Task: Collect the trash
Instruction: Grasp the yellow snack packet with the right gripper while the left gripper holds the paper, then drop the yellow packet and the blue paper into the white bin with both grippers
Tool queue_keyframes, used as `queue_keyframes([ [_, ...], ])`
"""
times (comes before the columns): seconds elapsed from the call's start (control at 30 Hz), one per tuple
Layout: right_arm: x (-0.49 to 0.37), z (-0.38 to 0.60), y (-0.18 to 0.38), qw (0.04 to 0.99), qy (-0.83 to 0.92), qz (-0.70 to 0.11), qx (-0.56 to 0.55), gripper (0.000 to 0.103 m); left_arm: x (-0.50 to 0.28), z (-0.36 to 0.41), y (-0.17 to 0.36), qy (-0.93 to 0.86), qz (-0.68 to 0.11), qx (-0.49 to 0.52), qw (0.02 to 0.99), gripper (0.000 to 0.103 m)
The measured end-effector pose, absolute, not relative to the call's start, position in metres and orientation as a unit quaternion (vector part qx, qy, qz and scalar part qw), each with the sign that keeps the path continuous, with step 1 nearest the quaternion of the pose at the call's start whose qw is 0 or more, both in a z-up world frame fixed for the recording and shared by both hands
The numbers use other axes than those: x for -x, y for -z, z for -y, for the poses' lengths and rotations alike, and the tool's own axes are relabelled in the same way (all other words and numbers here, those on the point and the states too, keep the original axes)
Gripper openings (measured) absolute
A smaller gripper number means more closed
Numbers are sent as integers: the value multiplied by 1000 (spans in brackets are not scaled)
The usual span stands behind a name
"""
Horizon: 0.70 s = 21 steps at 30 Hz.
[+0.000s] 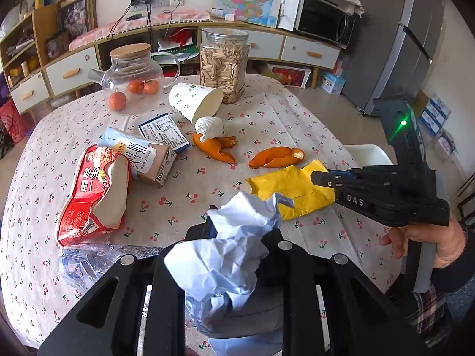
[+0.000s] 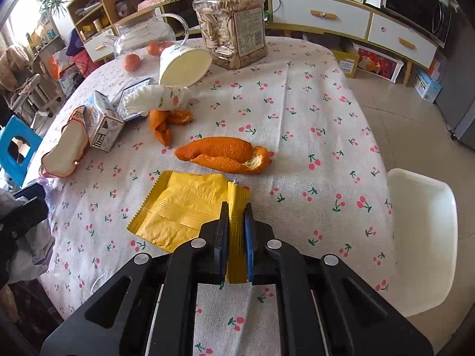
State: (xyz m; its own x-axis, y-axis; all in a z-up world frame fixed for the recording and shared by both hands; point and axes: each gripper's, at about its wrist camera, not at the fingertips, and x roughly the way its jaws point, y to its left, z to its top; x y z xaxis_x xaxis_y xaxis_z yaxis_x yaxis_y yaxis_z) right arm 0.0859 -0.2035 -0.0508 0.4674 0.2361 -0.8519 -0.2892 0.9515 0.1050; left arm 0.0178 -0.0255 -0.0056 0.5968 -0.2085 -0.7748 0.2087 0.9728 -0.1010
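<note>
- the right gripper [image 2: 236, 237] sits at the bottom centre of the right wrist view, its two fingers pinched together on the near right edge of a yellow wrapper [image 2: 184, 210], which lies flat on the cherry-print tablecloth [image 2: 311, 112].
- in the left wrist view the same gripper reaches in from the right of the frame, held by a hand [image 1: 427, 243] at the lower right, its tip on the wrapper's right side.
- the left gripper [image 1: 237, 231] fills the bottom of the left wrist view, its fingers clamped on a crumpled ball of white paper [image 1: 225, 255].
- an orange peel [image 2: 222, 155] lies just above the wrapper at mid frame; a second peel [image 2: 166, 123] sits up and to the left of it, touching a wad of white tissue [image 2: 151, 99].
- a paper cup [image 2: 182, 65] lies tipped on its side above the tissue, in front of a jar of seeds [image 2: 231, 26].
- at the left of the left wrist view lie a red snack bag [image 1: 92, 190] and a milk carton [image 1: 142, 157], touching each other.
- a glass teapot [image 1: 132, 74] with oranges [image 1: 142, 86] beside it stands at the upper left.
</note>
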Motion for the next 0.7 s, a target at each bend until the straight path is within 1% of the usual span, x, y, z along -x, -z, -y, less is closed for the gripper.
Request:
queue_keyframes([
  [0.2, -70, 224, 39, 863, -151, -481, 29, 8, -18, 30, 6, 120, -434, -2, 893, 22],
  [0.4, -64, 255, 12, 893, -132, -431, -4, 7, -24, 42, 2, 128, -423, 1, 897, 22],
  [0.7, -65, 301, -21, 925, -77, -368, -53, 7, -42, 69, -21, 144, -395, 16, 907, 22],
])
